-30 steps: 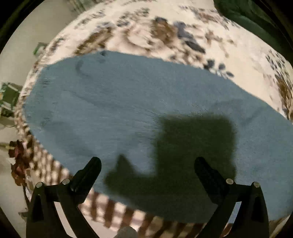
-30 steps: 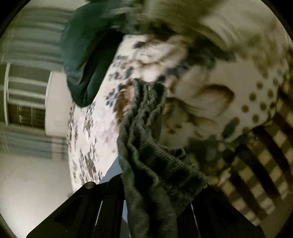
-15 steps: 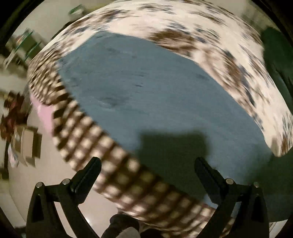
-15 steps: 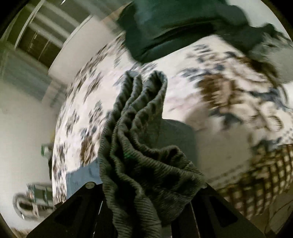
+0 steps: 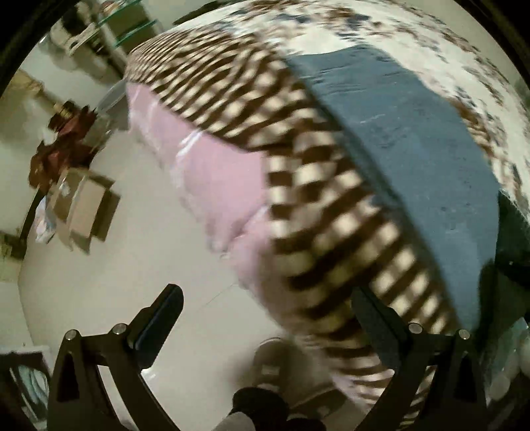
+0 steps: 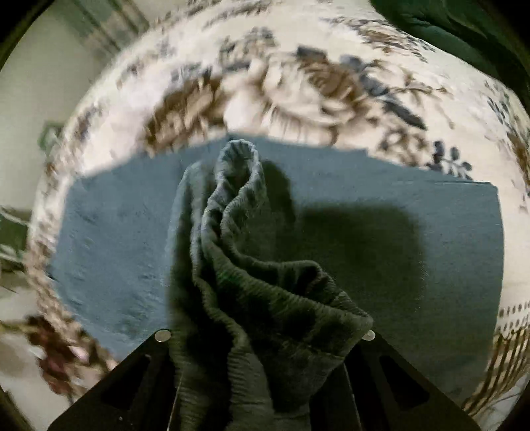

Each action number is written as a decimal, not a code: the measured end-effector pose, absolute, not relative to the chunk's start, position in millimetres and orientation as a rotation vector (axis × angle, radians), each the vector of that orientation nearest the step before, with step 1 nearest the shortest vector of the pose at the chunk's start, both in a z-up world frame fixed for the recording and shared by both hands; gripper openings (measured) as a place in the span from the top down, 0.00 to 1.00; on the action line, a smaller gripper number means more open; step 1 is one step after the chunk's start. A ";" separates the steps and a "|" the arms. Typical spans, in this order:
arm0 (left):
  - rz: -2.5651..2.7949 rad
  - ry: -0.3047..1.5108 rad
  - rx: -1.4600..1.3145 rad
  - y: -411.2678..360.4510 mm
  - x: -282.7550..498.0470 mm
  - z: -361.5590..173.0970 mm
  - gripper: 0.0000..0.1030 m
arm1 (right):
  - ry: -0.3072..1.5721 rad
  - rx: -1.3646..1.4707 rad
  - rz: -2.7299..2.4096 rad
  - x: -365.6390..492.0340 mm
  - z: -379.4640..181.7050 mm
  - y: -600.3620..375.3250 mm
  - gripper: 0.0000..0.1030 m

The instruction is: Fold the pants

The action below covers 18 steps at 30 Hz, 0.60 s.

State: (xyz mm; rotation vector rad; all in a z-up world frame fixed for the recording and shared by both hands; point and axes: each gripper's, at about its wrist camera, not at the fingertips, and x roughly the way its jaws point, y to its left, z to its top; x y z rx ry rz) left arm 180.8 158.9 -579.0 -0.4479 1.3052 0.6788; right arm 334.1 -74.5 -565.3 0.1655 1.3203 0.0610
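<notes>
My right gripper (image 6: 265,344) is shut on a bunched fold of dark green ribbed pants (image 6: 251,265), which hang crumpled in front of its camera above a blue mat (image 6: 414,265) on the bed. The fingers are hidden under the cloth. My left gripper (image 5: 268,311) is open and empty, off the bed's side edge, over the floor. The blue mat also shows in the left wrist view (image 5: 414,139) at the right, with a dark green edge of cloth (image 5: 513,238) at the far right.
The bed has a floral cover (image 6: 298,83) with a brown checked border (image 5: 314,185) and a pink sheet (image 5: 212,172) below. A dark green pile (image 6: 463,30) lies at the far right. Cardboard boxes (image 5: 82,205) and clutter stand on the pale floor (image 5: 149,265).
My left gripper has swung left off the mat, past the bed's edge, to face the floor. My right gripper has carried the pants round until they hang over the blue mat.
</notes>
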 end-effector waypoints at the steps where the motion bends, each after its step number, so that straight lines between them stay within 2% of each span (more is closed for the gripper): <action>1: 0.687 1.310 -0.450 161.6 176.9 -579.7 0.00 | 1.319 0.134 0.048 333.9 -570.0 -69.9 0.92; 2: 0.697 1.318 -0.449 163.8 172.5 -580.3 0.00 | 1.321 0.083 0.031 333.3 -574.5 -62.9 0.91; 5: 0.707 1.333 -0.444 166.2 167.2 -580.4 0.00 | 1.333 -0.001 0.006 329.6 -573.4 -47.3 0.79; 7: 0.704 1.339 -0.441 164.2 167.2 -578.7 0.00 | 1.366 0.013 0.052 325.8 -568.3 -36.4 0.55; 8: 0.702 1.342 -0.444 164.0 167.9 -577.8 0.00 | 1.401 0.076 0.143 323.5 -564.8 -32.9 0.51; 11: 0.681 1.330 -0.479 159.0 177.7 -564.1 0.00 | 1.474 0.277 0.349 320.5 -553.6 -41.7 0.48; 14: 0.606 1.284 -0.517 145.1 204.8 -543.0 0.00 | 1.462 0.427 0.324 318.7 -534.2 -90.1 0.43; 16: 0.533 1.259 -0.521 128.8 234.1 -532.4 0.00 | 1.451 0.455 0.250 318.2 -528.3 -123.9 0.33; 18: 0.454 1.262 -0.503 104.9 269.7 -531.2 0.00 | 1.472 0.431 0.147 319.7 -530.0 -160.5 0.33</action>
